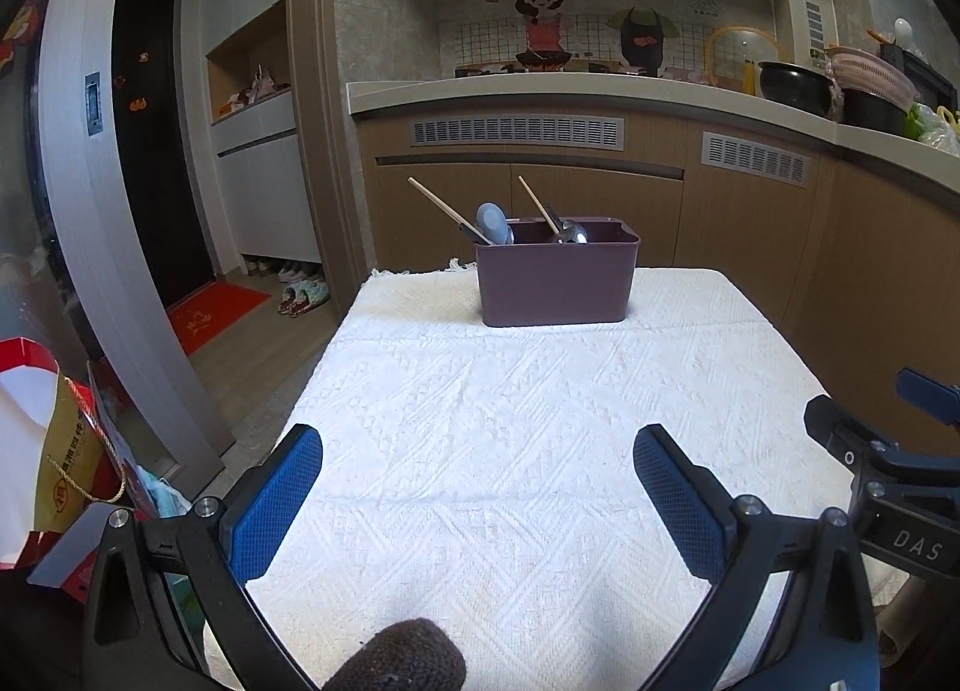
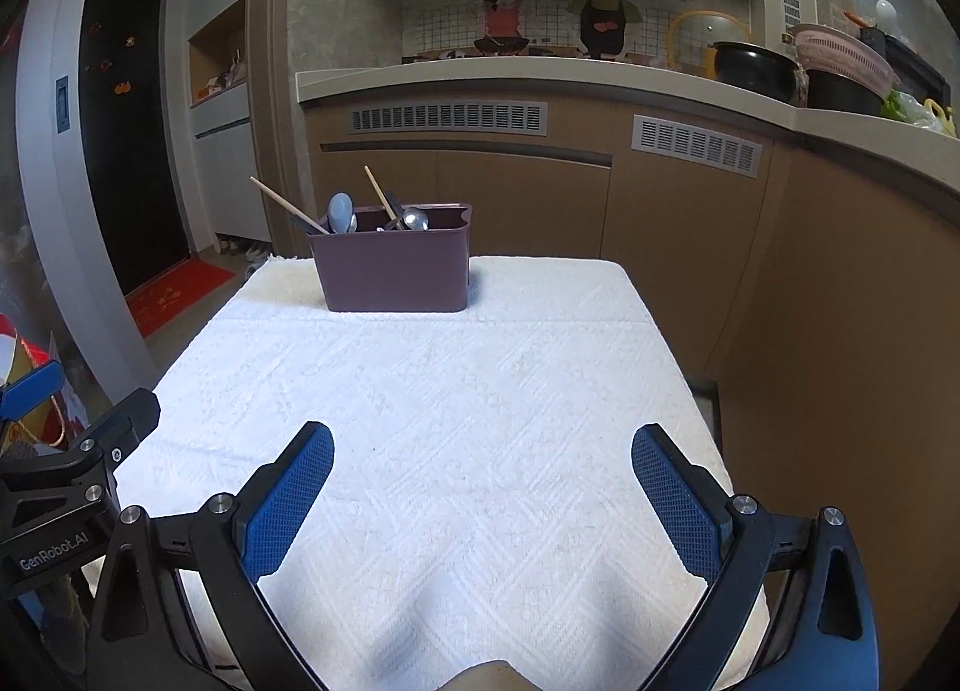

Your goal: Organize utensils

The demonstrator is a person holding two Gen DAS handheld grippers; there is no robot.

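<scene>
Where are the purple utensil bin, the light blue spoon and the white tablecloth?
purple utensil bin [image 1: 557,286]: left wrist view, front wall.
light blue spoon [image 2: 340,212]: right wrist view, upturned bowl.
white tablecloth [image 2: 450,421]: right wrist view, bare middle.

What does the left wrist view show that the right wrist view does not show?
Only the left wrist view shows slippers on the floor and a red and yellow paper bag at the lower left.

Only the right wrist view shows the "GenRobot.AI" label on the other gripper.

Both show the purple utensil bin with chopsticks and spoons, standing on the white cloth, the kitchen counter, and open, empty jaws.
</scene>
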